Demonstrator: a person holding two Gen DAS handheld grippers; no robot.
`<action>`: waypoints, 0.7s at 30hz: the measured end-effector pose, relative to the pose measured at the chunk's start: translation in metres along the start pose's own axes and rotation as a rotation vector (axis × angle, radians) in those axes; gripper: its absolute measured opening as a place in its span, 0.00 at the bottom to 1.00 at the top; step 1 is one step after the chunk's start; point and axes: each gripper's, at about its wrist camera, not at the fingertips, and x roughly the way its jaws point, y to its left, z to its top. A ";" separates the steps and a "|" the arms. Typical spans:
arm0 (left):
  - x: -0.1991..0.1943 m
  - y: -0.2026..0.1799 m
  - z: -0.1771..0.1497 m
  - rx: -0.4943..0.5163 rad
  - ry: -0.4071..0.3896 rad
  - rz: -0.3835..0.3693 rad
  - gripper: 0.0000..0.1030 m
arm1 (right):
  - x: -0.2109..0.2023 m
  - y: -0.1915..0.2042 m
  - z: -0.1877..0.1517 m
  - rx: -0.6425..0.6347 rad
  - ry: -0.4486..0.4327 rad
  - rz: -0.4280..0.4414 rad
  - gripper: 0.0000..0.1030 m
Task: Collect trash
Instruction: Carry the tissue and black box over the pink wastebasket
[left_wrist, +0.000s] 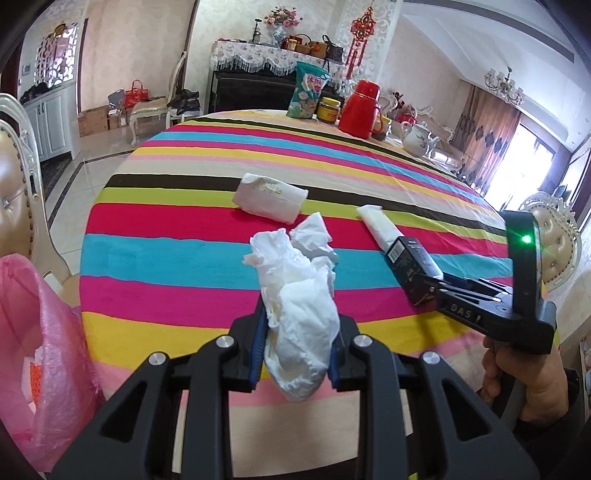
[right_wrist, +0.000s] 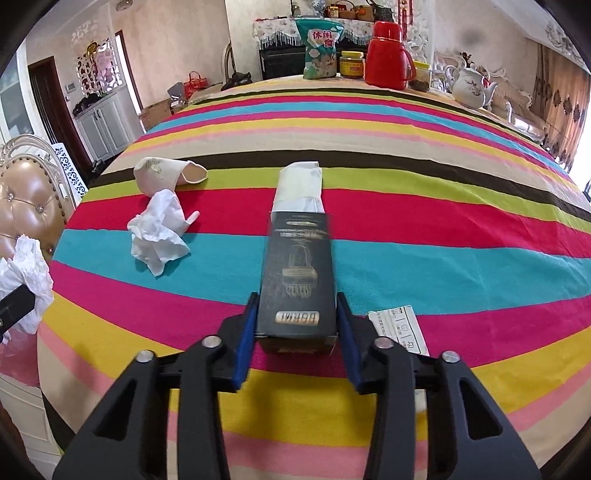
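The jaws of the left gripper (left_wrist: 297, 334) are closed on a crumpled white tissue wad (left_wrist: 299, 295), which sticks up and forward out of the blue pads over the near edge of the table (left_wrist: 147, 258). The jaws of the right gripper (right_wrist: 295, 332) clamp the near end of a long black box (right_wrist: 297, 273), whose far end shows white wrapping poking out; the box points away across the striped cloth.

On the table lie more scraps. A second crumpled tissue (right_wrist: 159, 236) sits on the blue and red stripes to the left of the black box, and just beyond it a paper cup (right_wrist: 166, 175) lies on its side, mouth toward the right. A small white printed wrapper (right_wrist: 400, 328) lies flat just right of the right gripper's jaws.

A pink plastic bag (left_wrist: 40, 354) hangs at the near left, beside the table edge.

At the far edge of the table stand a green snack bag (right_wrist: 320, 48), a yellow-lidded jar (right_wrist: 351, 63), a red thermos (right_wrist: 388, 55) and a white teapot (right_wrist: 471, 86).
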 end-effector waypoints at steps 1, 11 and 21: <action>-0.002 0.003 0.000 -0.005 -0.003 0.003 0.25 | -0.002 0.000 0.000 0.001 -0.007 0.002 0.37; -0.020 0.019 -0.003 -0.033 -0.033 0.028 0.25 | -0.033 0.007 0.000 -0.015 -0.075 0.025 0.37; -0.055 0.050 -0.001 -0.067 -0.091 0.086 0.25 | -0.069 0.034 0.009 -0.055 -0.146 0.078 0.37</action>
